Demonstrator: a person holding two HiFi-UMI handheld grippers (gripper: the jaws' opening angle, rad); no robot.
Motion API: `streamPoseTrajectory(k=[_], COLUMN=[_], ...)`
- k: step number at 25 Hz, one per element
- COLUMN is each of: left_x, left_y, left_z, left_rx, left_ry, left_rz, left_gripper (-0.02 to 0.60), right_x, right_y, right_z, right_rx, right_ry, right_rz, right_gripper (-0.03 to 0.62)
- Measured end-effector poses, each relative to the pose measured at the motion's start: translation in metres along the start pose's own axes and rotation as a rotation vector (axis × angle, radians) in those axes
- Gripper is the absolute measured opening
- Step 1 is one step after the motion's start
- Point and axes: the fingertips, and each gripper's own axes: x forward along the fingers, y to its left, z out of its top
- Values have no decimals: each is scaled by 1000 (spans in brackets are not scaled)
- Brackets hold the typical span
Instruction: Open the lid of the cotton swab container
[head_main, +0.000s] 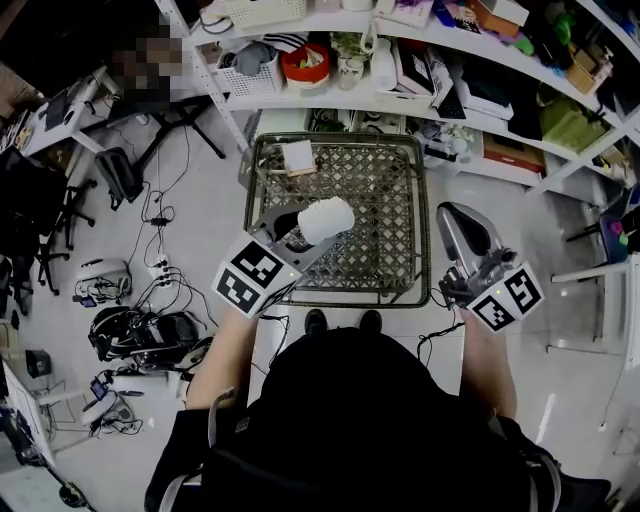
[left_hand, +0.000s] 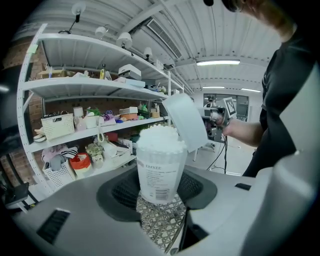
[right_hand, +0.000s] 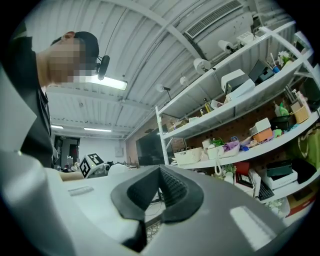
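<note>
The cotton swab container (left_hand: 161, 167) is a clear round tub packed with white swabs. My left gripper (left_hand: 160, 194) is shut on its lower body and holds it upright. Its white lid (left_hand: 185, 122) stands flipped up on the right side of the rim. In the head view the container (head_main: 326, 219) is held over the mesh table by the left gripper (head_main: 298, 238). My right gripper (head_main: 456, 218) hangs off the table's right edge, apart from the container. In the right gripper view its jaws (right_hand: 160, 192) are shut together with nothing between them.
A metal mesh table (head_main: 385, 200) stands in front of me with a small white box (head_main: 298, 157) at its far left. White shelves (head_main: 450, 45) loaded with baskets and boxes run behind it. Cables and gear (head_main: 135, 325) lie on the floor at left.
</note>
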Motion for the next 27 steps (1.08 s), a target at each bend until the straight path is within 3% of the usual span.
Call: streamPoseTrajectory(k=[7,19,27], left_x=[15,3,0], left_y=[13,9,16], left_z=[11,12,10], left_rx=[51,-13,-7], left_ry=[23,-11,-2], left_rz=[-1,42,54], left_gripper=[201,201,201], right_x=[18,15,17], right_y=[-18,-12,-12], right_z=[2,2,-2], right_rx=[35,-20,-16], right_ry=[-2,20,26], right_rz=[-38,-57,-52], right_gripper=[8,8,8])
